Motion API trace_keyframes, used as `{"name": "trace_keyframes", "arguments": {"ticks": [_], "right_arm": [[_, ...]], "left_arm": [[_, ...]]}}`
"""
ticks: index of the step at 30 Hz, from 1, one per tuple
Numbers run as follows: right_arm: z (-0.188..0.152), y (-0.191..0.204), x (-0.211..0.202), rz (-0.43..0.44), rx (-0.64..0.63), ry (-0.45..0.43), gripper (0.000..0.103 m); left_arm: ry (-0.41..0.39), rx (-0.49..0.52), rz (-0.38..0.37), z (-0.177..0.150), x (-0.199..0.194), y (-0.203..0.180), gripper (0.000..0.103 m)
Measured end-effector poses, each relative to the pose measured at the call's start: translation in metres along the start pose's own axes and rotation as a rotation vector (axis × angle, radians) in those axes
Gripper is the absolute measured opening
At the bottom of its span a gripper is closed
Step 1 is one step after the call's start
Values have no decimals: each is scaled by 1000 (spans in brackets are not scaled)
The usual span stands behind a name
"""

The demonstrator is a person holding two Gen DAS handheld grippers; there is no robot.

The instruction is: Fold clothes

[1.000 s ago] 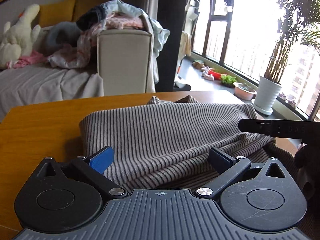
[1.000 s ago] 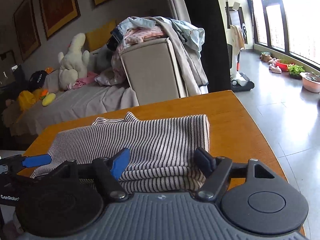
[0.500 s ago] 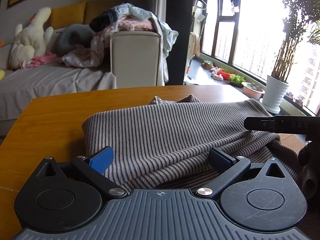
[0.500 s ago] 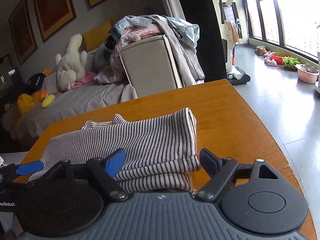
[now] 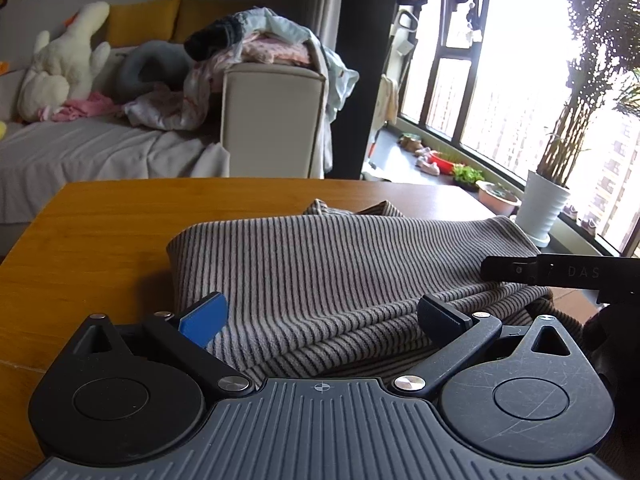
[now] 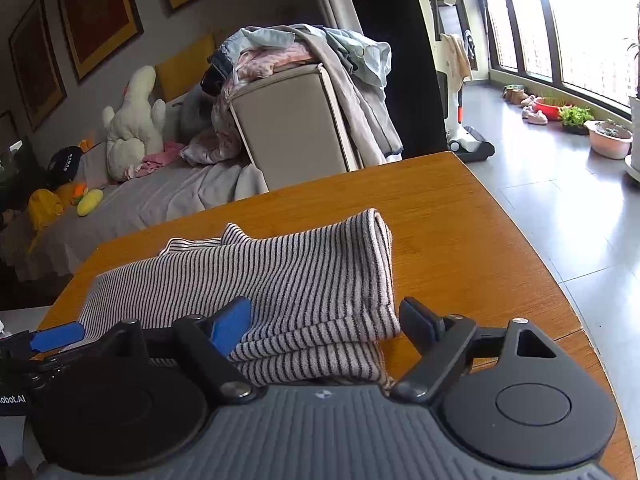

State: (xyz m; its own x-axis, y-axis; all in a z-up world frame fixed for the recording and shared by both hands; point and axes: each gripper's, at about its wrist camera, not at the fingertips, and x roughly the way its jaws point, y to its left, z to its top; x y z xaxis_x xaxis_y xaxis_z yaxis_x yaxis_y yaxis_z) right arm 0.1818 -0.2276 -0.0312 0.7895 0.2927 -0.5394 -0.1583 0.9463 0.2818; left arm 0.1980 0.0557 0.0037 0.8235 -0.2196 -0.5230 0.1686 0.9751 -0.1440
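A striped knit garment (image 6: 288,280), grey-beige with thin dark lines, lies folded in several layers on a wooden table (image 6: 460,240), its rounded fold edge turned toward the table's window side and a bit of loose fabric poking out at the far edge. The right gripper (image 6: 326,326) sits low over the garment's near corner, its jaws spread wide, the blue pad resting at the cloth and the dark pad standing clear on bare wood, nothing pinched between them. The left gripper (image 5: 322,316) hovers over the near edge of the same fold with its jaws likewise wide apart, cloth lying beneath them but not clamped. In the left wrist view a dark finger of the right gripper reaches in from the right edge over the cloth. Beyond the table, a beige box-like bin (image 6: 292,128), possibly a sofa arm since the view does not settle it, is heaped with clothes: a pink piece, pale blue fabric and a tan garment hanging down its side. A covered sofa (image 6: 160,200) beside it carries a white plush toy (image 6: 134,120), a black cap and small yellow toys. By the windows, a white pot (image 5: 544,208) holds a tall leafy plant, and a pink basin (image 6: 610,138) and a red bowl with greenery sit on the tiled floor.
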Motion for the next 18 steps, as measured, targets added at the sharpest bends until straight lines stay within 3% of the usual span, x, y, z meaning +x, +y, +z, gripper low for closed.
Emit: {"name": "trace_keyframes", "arguments": {"ticks": [18], "right_arm": [[-3,-1,-6,11,1,-24,82]], "left_arm": [[-8,-21,-10,-1,-3,3,103]]}}
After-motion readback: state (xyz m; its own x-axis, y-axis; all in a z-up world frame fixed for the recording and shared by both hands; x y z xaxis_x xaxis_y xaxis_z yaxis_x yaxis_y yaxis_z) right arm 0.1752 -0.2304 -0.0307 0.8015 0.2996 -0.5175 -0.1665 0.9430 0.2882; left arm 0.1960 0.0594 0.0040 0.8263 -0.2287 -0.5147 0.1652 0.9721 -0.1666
